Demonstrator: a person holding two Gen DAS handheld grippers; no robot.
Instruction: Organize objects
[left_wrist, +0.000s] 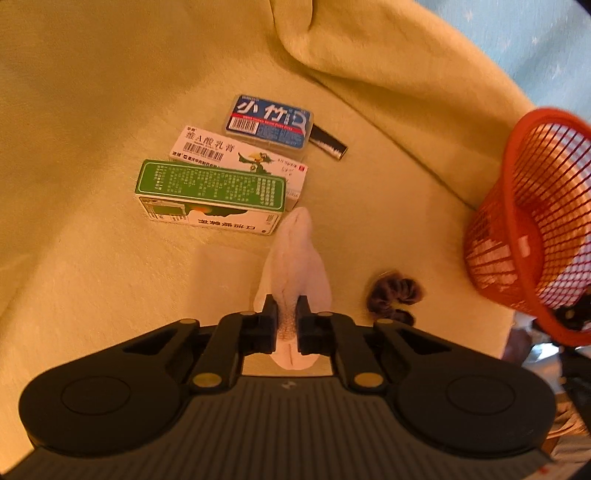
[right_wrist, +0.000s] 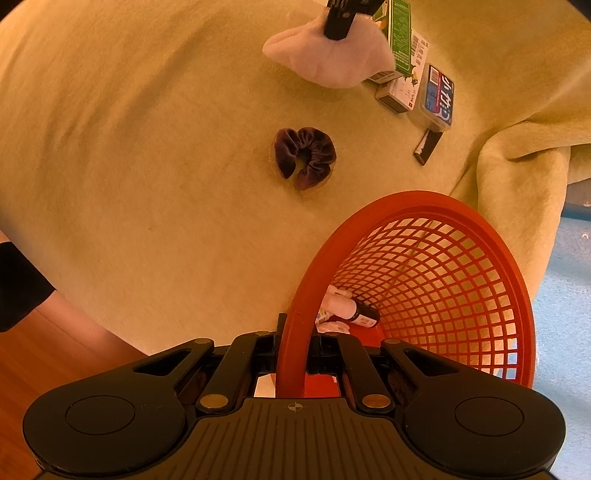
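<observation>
My left gripper is shut on a white sock, which hangs above the yellow-green blanket; the same sock shows at the top of the right wrist view. My right gripper is shut on the rim of a red mesh basket, held tilted; the basket sits at the right edge of the left wrist view. Inside it lie a small white bottle with a dark cap and something white beneath it. A dark purple scrunchie lies on the blanket between sock and basket.
A green box, a white box, a blue-labelled clear case and a small black strip lie together on the blanket. Folded blanket rises behind them. A blue floor lies to the right, wood floor and a dark sleeve at left.
</observation>
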